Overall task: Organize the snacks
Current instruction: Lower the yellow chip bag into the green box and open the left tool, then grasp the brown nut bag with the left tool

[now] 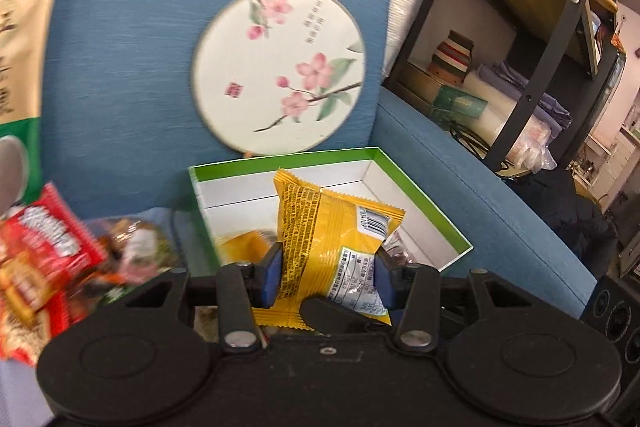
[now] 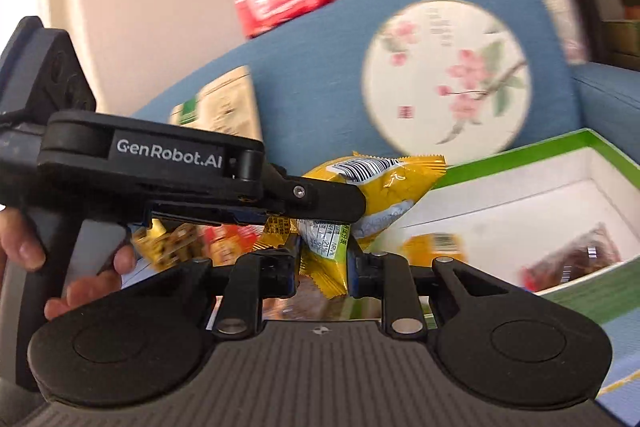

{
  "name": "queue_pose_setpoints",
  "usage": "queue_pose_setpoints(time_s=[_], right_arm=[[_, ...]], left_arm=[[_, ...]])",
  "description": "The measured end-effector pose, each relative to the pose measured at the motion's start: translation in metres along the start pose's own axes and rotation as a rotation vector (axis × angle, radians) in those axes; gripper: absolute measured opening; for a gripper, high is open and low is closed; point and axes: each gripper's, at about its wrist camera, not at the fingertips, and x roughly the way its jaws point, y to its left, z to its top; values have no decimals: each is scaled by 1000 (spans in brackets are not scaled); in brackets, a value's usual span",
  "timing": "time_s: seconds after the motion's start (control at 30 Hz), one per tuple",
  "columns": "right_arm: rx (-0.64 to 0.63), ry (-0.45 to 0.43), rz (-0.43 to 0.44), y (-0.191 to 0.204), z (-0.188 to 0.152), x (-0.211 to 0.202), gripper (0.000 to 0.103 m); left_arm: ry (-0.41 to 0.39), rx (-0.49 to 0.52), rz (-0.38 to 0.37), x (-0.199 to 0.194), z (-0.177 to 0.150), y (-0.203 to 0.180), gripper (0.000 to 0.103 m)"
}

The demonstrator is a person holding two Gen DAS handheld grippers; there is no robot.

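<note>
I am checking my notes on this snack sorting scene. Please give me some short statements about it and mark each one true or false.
1. The left hand-held gripper holds a yellow snack packet. True.
2. The right hand-held gripper is empty. False: it is shut on the same yellow snack packet.
3. The box with the green rim has a lid on it. False: it is open, with snacks inside.
4. A round fan with pink flowers leans on the blue sofa back. True.
5. A red snack bag lies inside the box. False: it lies outside, to its left in the left wrist view.
</note>
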Motion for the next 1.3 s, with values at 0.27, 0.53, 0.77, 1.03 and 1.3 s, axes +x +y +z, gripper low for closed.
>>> queue_pose_setpoints(time_s=[0.27, 0.53, 0.77, 1.03, 1.3], right_arm=[[38, -45, -93, -28, 0, 17, 40], [-101, -35, -299, -16, -13, 30, 94], [-229, -16, -228, 24, -20, 12, 102], [-319, 169, -158, 58, -34, 20, 103], [-269, 254, -193, 50, -43, 24, 103]], left_arm=[[-23, 3, 47, 33, 10, -7, 74], [-54, -105, 123, -6, -11, 31, 103], [-29, -180, 178, -44, -45, 73, 103], [10, -217, 183, -32, -63, 91, 103], [37, -274, 200, 8, -58, 94, 65]])
